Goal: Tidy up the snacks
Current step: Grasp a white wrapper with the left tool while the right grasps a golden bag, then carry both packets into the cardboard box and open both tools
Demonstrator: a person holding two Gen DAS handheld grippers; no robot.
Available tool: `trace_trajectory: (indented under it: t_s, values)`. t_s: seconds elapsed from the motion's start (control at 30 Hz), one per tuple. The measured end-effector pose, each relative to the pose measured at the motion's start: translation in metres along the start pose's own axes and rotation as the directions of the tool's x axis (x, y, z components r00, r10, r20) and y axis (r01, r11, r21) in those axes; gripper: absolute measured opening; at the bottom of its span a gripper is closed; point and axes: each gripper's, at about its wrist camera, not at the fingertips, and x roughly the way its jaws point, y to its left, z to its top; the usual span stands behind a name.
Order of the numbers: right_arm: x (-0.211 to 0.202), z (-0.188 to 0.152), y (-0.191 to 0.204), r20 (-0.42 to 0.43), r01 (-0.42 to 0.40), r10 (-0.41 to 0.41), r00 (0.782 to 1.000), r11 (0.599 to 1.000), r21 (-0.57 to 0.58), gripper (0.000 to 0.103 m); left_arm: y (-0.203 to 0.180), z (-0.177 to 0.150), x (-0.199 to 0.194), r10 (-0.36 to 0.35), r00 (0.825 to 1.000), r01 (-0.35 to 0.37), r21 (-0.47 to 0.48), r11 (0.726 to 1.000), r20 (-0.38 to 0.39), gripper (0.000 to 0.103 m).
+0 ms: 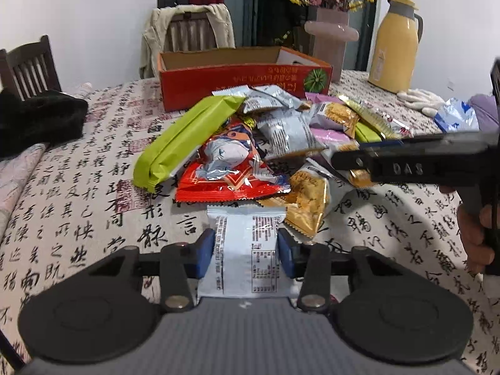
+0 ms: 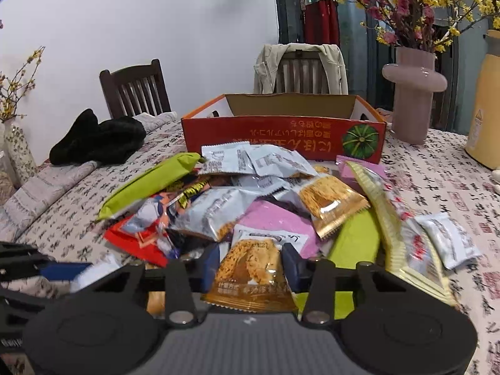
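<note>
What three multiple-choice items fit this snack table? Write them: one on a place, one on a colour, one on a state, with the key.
1. Where does the red cardboard box stand?
A. Behind the snack pile
B. On a chair
C. Under the table

2. What colour is the long packet at the pile's left edge?
A. Blue
B. Lime green
C. Black

3. What is the left gripper doing?
A. Hanging open over the cloth
B. Shut on a white packet
C. Holding the jug

Key: 1 A, the box sits past the pile on the table; 2 B, its wrapper is plainly lime green; 3 B, the jaws press both sides of the white packet, while the right gripper grips a gold packet.
</note>
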Motion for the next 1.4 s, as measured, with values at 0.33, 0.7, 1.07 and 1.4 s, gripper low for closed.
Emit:
trace_trajectory:
  t_s: [0.33, 0.7, 1.07, 1.4]
  values:
    - [-0.075, -0.027, -0.013, 0.046, -0.023, 0.026, 0.999, 0.997, -0.071, 0.041, -0.02, 0.001, -0.05, 0.078, 0.991, -0.075, -0.028, 0.997, 0.105, 0.043]
    - [-0.106, 0.01, -0.041, 0.114, -0.039, 0.044, 0.992, 0.998, -0.05, 0.041, -0.03, 0.043, -0.065, 0.062, 0.98, -0.063, -0.001, 0.998, 0.191, 0.043]
    - [-0.031, 0.173, -0.097, 0.091, -0.059, 0.072, 0.993, 0.988, -0.141, 0.041, 0.02, 0.209, 0.013, 0.08, 0.974, -0.076, -0.029, 0.997, 0.213, 0.043]
    - [0.166, 0.279, -0.123, -0.076, 0.021, -0.035, 0.996, 0.984, -0.177, 0.041, 0.071, 0.329, 0.188, 0.203, 0.976, -0.193, -0.123, 0.974, 0.075, 0.043]
